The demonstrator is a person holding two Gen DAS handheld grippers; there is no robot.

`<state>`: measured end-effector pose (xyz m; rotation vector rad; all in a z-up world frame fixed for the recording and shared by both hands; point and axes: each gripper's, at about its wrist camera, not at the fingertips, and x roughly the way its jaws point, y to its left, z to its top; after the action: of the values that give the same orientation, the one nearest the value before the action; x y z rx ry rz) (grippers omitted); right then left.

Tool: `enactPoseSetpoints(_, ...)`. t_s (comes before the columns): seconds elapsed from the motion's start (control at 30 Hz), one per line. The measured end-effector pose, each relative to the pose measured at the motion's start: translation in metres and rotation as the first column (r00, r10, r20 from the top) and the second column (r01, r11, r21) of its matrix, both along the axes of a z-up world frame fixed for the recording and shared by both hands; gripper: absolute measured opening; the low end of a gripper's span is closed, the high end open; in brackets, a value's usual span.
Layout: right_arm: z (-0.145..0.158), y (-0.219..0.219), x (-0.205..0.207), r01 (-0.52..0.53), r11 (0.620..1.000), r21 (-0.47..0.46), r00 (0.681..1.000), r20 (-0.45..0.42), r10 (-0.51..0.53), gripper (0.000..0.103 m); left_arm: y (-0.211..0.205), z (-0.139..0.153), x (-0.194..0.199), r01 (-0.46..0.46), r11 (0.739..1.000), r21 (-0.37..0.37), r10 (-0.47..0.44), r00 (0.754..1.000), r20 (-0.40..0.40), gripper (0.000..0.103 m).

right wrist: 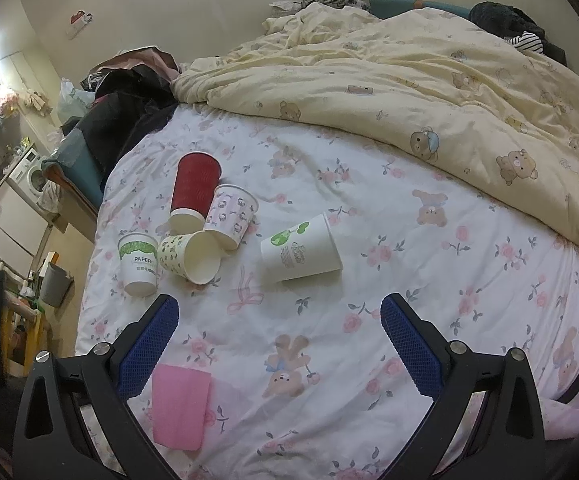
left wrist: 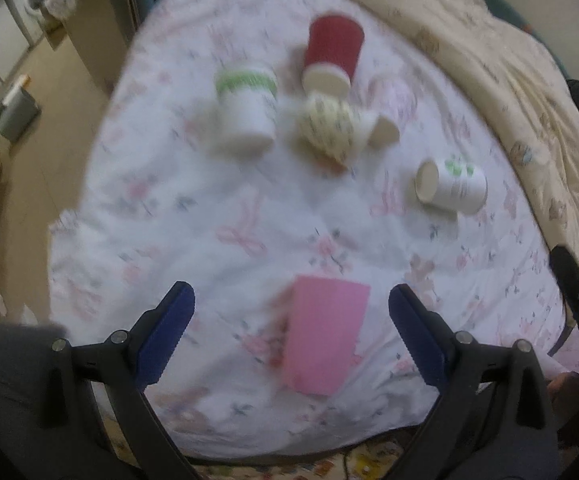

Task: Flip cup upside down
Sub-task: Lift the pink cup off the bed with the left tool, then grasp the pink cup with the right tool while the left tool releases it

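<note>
- Seemingly lined up on the pink cup (left wrist: 325,336): left gripper (left wrist: 291,300) hovering over the bed (left wrist: 209,208), jaws wide, empty, cup lying between them but untouched.
- Likewise idle: right gripper (right wrist: 279,316), jaws spread, holding nothing, above bare sheet; pink cup beside its left finger (right wrist: 149,344), other cups (right wrist: 193,232) well beyond.

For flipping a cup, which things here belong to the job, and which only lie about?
For the job: pink cup, red cup, white cup with green print, left tool, right tool.
Lying about: yellow duvet, dark clothes.
</note>
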<state>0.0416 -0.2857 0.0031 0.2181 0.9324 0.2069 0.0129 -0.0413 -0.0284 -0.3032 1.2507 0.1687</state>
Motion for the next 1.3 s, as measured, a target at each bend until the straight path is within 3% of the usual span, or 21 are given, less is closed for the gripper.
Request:
enactPoseSetpoints(0.3,-0.006,0.008,-0.003,-0.021,1.0,-0.003,1.0,-0.012,0.021,0.103,0.03,0.019,-0.009,0.05,0.991,0.126,-0.065,0.991,0.115,0.096)
enactPoseSetpoints(0.53,-0.018,0.02,-0.002,-0.048,0.998,-0.03,0.998,-0.036,0.047,0.103,0.045,0.008,-0.013,0.047,0.989,0.14,-0.07,0.984,0.167,0.096)
enactPoseSetpoints(0.63,-0.023,0.023,-0.002,-0.062,0.998,-0.032,0.997,-0.049,0.06,0.103,0.048,0.005,-0.012,0.054,0.99,0.129,-0.077,0.981,0.18,0.096)
enactPoseSetpoints(0.87,-0.038,0.03,0.0,-0.098,0.995,0.029,0.988,-0.115,0.101,0.103,0.05,0.008,-0.009,0.045,0.999,0.018,-0.048,0.98,0.195,0.096)
enactPoseSetpoints(1.03,-0.054,0.044,0.0,-0.185,0.973,0.14,0.956,-0.204,0.212,0.103,0.053,0.008,-0.008,0.029,1.0,0.008,-0.03,0.981,0.192,0.096)
enactPoseSetpoints(1.3,-0.085,0.081,-0.007,-0.303,0.94,0.16,0.878,-0.338,0.34,0.099,0.064,0.001,-0.008,-0.008,0.999,-0.036,0.013,0.987,0.158,0.096)
